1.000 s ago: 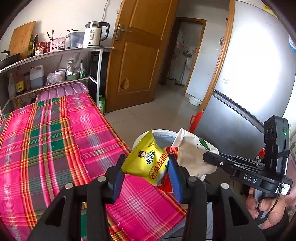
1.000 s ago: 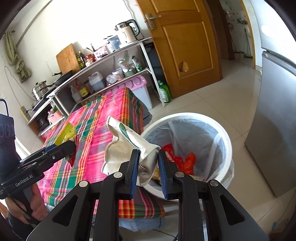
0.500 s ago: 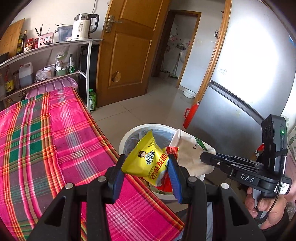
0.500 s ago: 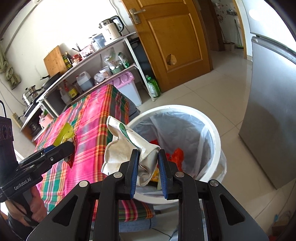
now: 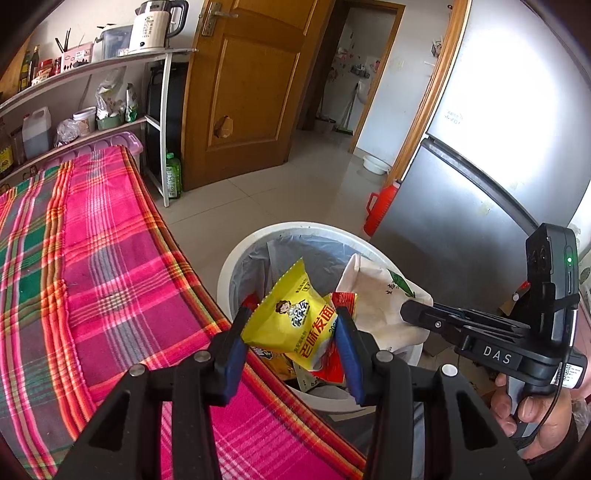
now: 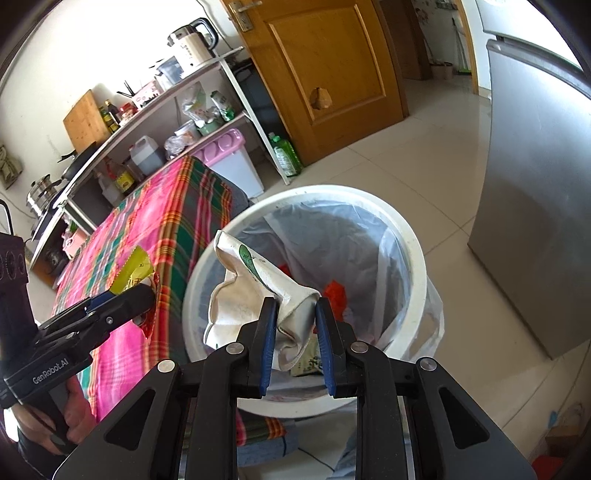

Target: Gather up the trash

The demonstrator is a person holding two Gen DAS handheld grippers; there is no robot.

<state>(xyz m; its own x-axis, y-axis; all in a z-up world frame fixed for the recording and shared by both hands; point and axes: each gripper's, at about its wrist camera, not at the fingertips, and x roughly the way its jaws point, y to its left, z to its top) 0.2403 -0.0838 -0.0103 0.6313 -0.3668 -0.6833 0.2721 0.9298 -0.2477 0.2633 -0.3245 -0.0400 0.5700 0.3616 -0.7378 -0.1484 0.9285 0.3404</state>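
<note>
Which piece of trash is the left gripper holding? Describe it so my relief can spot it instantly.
Start at the white trash bin beside the plaid-covered table. Over its rim, the left gripper clamps a yellow snack packet with a cartoon face and red characters. The crumpled white bag beside it, in the right gripper, is plain with a green leaf mark.

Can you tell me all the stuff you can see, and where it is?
snack packet: one, yellow, held above the bin
paper bag: one, white, held above the bin
bin: one, white, on the floor beside the table
table cloth: one, pink checked, on the table
kettle: one, white, top shelf
door: one, brown, behind
fridge: one, silver, right
left gripper: shut on the snack packet
right gripper: shut on the paper bag
</note>
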